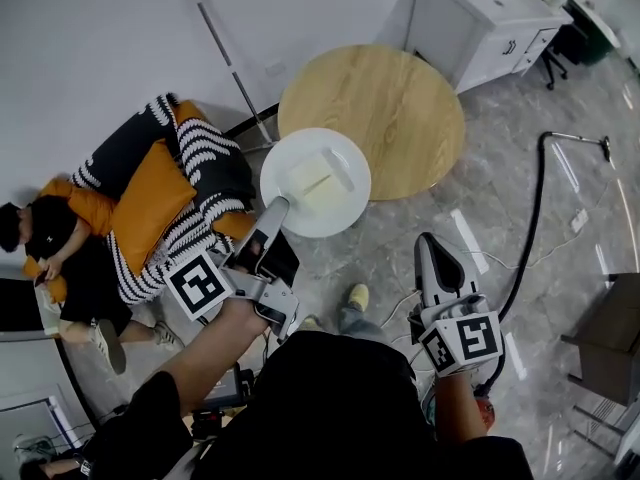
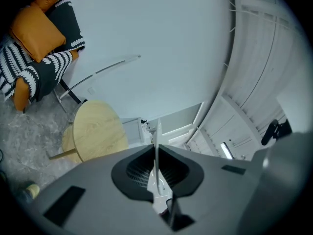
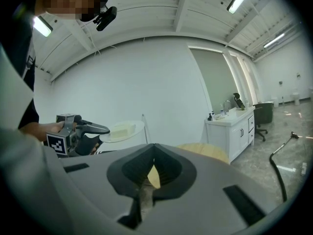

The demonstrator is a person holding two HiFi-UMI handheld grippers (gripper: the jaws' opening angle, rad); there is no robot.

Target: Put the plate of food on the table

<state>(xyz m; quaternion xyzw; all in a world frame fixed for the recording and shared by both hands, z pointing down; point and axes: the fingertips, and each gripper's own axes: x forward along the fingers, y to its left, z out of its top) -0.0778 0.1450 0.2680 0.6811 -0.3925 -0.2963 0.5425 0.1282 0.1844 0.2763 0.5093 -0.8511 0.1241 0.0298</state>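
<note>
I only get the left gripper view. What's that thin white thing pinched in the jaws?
Observer: A white plate, seen edge-on in your view; the left hand-held gripper pinches its rim.
Operator: Any food on it?
Observer: Yes, a pale block of food lies on top.
Operator: What's my other hand doing?
Observer: The right hand-held gripper is shut, empty and apart from the plate.

Plate [image 3: 125, 129] in left hand-held gripper [image 3: 102, 132]
</note>
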